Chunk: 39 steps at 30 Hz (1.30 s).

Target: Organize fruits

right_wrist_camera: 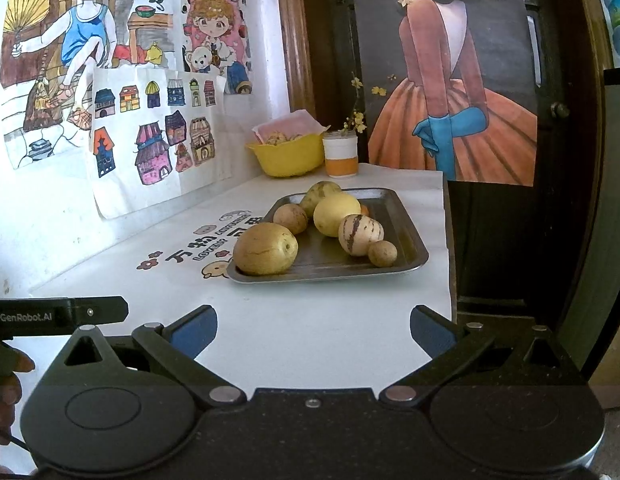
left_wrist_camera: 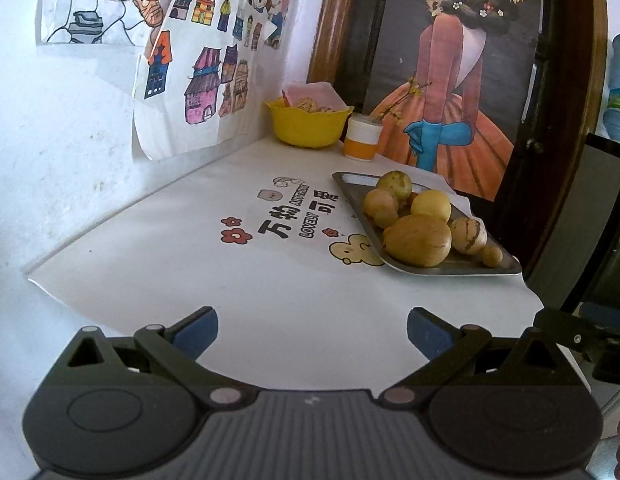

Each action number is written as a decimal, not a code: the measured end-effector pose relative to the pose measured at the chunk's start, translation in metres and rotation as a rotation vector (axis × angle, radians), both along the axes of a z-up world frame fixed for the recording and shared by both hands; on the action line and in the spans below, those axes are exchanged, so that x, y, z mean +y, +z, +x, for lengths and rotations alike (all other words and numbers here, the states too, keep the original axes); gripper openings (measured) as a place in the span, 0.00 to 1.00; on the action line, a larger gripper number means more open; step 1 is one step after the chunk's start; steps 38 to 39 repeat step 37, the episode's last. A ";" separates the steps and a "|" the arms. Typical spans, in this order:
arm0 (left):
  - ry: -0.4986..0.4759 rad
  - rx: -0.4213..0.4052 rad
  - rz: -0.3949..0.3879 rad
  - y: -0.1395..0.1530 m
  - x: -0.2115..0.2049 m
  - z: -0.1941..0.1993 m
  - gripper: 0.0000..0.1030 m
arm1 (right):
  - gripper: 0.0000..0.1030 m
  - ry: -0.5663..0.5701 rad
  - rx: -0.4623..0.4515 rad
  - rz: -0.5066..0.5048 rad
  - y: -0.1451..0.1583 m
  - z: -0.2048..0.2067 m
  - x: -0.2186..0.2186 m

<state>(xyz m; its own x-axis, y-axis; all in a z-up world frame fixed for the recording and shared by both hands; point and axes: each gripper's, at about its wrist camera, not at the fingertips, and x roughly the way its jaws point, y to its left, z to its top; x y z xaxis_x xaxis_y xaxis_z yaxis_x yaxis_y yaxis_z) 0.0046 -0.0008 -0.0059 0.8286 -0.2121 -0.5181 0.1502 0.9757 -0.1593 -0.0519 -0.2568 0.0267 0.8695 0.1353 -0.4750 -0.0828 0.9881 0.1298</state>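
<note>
— Along the right side, how much room is left on the table [right_wrist_camera: 310,320]?

— Little. The metal tray [right_wrist_camera: 406,236] sits close to the right edge of the white cover, and past that edge comes a dark wooden door with a painted poster [right_wrist_camera: 450,80]. On the left, the cover with its printed cartoon lettering [left_wrist_camera: 286,216] lies bare from the tray to the wall, where children's drawings [right_wrist_camera: 150,132] hang; that is the widest free stretch. The near part of the cover, just ahead of both tools, is bare too.

— And the tongs?

— The left gripper [left_wrist_camera: 312,334] has its blue-padded fingers spread wide with nothing between them, held over the near part of the table. The right gripper [right_wrist_camera: 313,332] is likewise spread and empty, near the front right corner. The two sit just beside each other.

— What do the containers hold?

— The tray carries the fruits: a large yellow-brown one [right_wrist_camera: 266,254] at its near left corner, a smooth yellow one [right_wrist_camera: 336,214] in the middle, a striped one [right_wrist_camera: 360,234] just beside it, a small brown one [right_wrist_camera: 383,253] touching the striped one, and two more at the back. In the far corner a yellow bowl [right_wrist_camera: 288,158] holds more striped fruit under a pink sheet, with a white-and-orange cup [right_wrist_camera: 341,154] just beside it.
</note>
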 end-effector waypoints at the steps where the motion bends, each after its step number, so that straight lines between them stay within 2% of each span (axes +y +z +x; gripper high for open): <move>1: 0.000 -0.001 0.001 0.000 0.000 0.000 1.00 | 0.99 0.001 0.001 0.001 0.000 0.000 0.000; 17: 0.006 -0.001 -0.013 0.002 0.001 -0.001 1.00 | 0.99 0.004 0.004 0.000 -0.001 0.000 0.003; 21: 0.037 0.003 -0.013 0.004 0.001 -0.002 1.00 | 0.99 0.004 0.005 0.000 -0.001 0.000 0.003; 39: 0.004 -0.006 -0.011 0.006 -0.005 -0.005 1.00 | 0.99 0.016 0.007 0.001 -0.003 -0.001 0.005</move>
